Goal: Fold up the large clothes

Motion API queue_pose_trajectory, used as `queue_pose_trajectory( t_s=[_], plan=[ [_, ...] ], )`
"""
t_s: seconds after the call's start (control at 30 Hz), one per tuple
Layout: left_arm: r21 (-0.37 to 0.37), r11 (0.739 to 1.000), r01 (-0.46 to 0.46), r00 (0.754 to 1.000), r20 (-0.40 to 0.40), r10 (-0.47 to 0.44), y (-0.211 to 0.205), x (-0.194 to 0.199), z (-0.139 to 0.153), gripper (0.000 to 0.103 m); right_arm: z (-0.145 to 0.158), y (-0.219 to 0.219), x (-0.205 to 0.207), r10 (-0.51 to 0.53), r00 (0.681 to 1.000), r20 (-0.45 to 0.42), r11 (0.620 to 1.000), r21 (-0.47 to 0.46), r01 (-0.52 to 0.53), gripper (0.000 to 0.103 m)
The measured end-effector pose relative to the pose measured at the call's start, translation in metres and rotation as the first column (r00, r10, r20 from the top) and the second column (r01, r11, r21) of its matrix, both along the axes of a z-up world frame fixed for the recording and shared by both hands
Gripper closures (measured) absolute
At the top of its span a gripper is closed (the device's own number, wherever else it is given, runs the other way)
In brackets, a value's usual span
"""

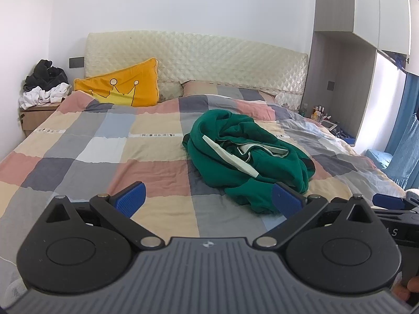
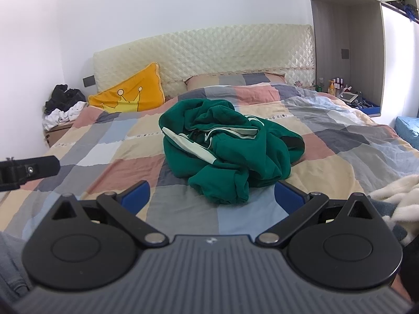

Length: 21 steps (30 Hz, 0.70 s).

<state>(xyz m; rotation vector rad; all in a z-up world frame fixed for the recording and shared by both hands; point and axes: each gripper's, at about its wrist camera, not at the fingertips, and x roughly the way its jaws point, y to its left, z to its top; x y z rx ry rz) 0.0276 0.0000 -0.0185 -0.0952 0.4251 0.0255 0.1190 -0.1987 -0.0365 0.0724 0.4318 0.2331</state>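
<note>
left gripper (image 1: 208, 198): jaws spread wide, blue pads apart, nothing between them; held over the foot edge of the bed, short of the garment.

right gripper (image 2: 212, 196): jaws likewise spread wide and empty, also at the foot edge, just beside the left one; its dark tip shows at the right border of the left wrist view.

green sweatshirt (image 1: 246, 154): the item to be folded. lies in a crumpled heap on the bed (image 1: 104, 141), nearer the foot edge than the headboard and somewhat toward the right edge. white stripe and pale lining show among the folds; sleeves and hem cannot be told apart in the bundle. nearest lobe lies just ahead of both sets of jaws, untouched.

checked duvet (image 2: 327, 136): covers the bed under the heap, wrinkled.

yellow cushion (image 1: 123, 86): crown design, at the head-left corner against the quilted headboard (image 1: 209, 57).

clothes pile (image 1: 44, 83): black and white, on the bedside cabinet past the left edge.

bottles (image 2: 335, 85): on a ledge past the head-right corner.

risks, as judged: a pinch into the heap may catch several layers at once, or the duvet beneath, so the garment lifts knotted or drags the cover; a hidden sleeve may stay twisted inside.

writing: small printed strips across the duvet, not legible; a small emblem on each gripper body, unreadable; the letters "a s" on the right gripper's side in the left view.
</note>
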Motion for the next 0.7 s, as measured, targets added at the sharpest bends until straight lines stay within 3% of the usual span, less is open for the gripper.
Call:
queue_pose_trajectory(
  t_s=[0.7],
  plan=[
    [-0.007,1.000,-0.013,1.000,-0.013,0.013,0.007,0.014,-0.010,0.000,-0.006,0.010,0.009,0.000,1.000,-0.027,1.000,-0.012,0.000,0.000]
  ],
)
